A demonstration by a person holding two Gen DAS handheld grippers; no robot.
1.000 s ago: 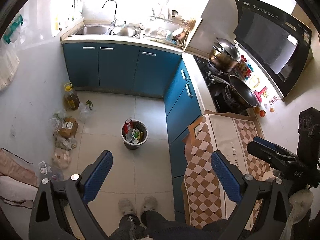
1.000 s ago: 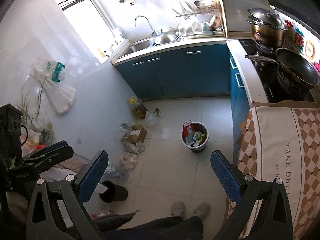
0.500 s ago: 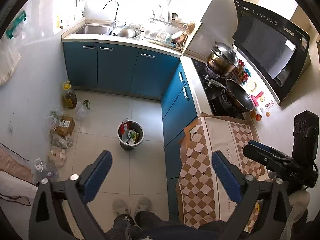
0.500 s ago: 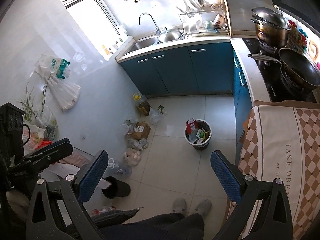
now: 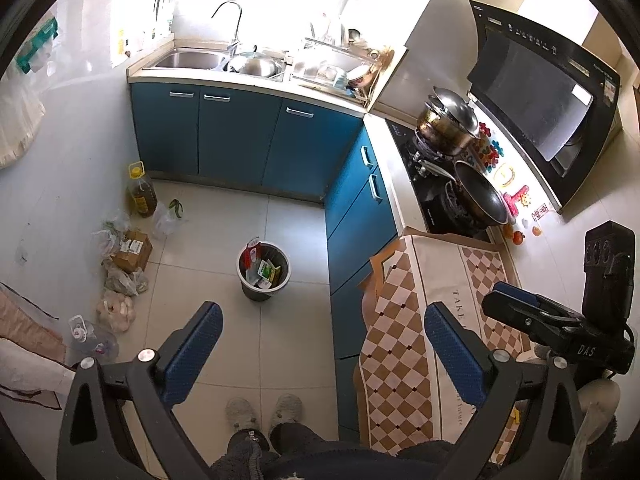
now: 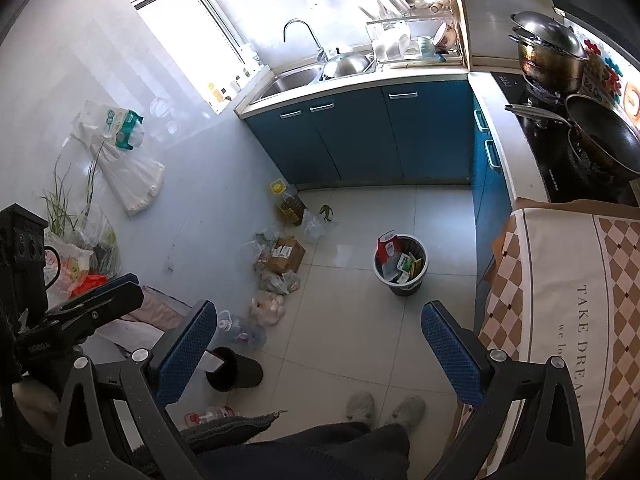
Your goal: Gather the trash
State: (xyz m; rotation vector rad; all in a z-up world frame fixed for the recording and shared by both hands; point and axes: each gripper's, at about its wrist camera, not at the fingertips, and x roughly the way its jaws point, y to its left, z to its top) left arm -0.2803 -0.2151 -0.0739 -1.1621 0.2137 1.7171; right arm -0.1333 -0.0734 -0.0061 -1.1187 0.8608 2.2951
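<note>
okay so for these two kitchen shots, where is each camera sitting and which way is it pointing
Left wrist view: on the left gripper, held high and tilted down at the floor, facing the sink counter; its open blue fingers, the person's slippers and the right gripper at the right edge show.
Right wrist view: on the right gripper, aimed likewise; open fingers, slippers, dark trouser legs, and the left gripper at the left edge.
Shared: the trash bin, blue cabinets, stove pans, checkered cloth.

Pale tiled floor (image 5: pixel 224 216) and white tiled walls (image 6: pixel 120 68) frame an L of blue cabinets (image 5: pixel 240 140) — steel sink (image 5: pixel 188 60) under a glaring window (image 6: pixel 168 28), a black range hood (image 5: pixel 540 92) over the stove.
</note>
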